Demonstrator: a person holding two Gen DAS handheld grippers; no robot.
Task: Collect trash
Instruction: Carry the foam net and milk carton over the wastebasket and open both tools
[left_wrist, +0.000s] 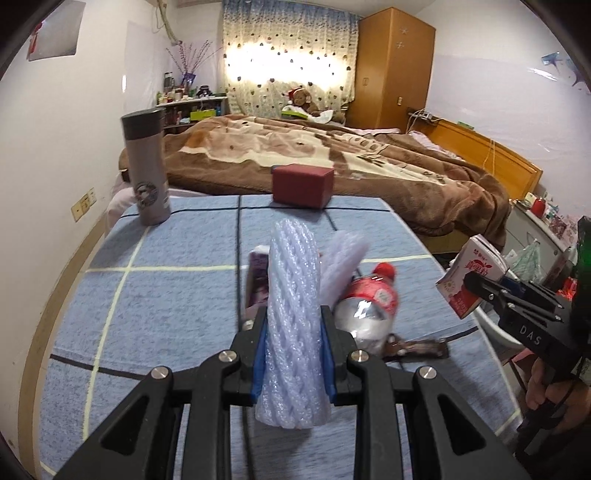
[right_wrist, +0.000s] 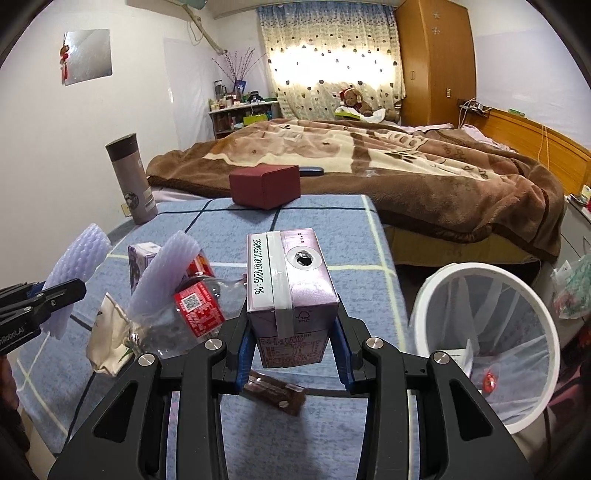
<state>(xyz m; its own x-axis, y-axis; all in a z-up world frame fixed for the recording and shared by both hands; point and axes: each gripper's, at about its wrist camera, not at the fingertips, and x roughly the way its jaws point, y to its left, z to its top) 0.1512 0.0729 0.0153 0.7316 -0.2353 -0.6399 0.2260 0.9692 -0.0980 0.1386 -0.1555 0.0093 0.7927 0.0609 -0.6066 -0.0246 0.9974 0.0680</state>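
Observation:
My left gripper (left_wrist: 293, 332) is shut on a white foam net sleeve (left_wrist: 293, 321), held above the blue checked table (left_wrist: 159, 280); it also shows in the right wrist view (right_wrist: 75, 269). My right gripper (right_wrist: 293, 343) is shut on a small drink carton (right_wrist: 291, 291), lifted above the table; the left wrist view shows this carton (left_wrist: 471, 275) at the right edge. On the table lie a crushed plastic bottle with a red label (left_wrist: 369, 306), a second foam sleeve (right_wrist: 162, 273), a purple carton (right_wrist: 142, 260), a brown wrapper (right_wrist: 275, 393) and a cream bag (right_wrist: 107, 336).
A white mesh bin (right_wrist: 487, 343) stands on the floor right of the table, with some litter inside. A grey thermos (left_wrist: 146, 166) and a dark red box (left_wrist: 303, 188) stand at the table's far edge. A bed with a brown blanket (right_wrist: 388, 166) lies beyond.

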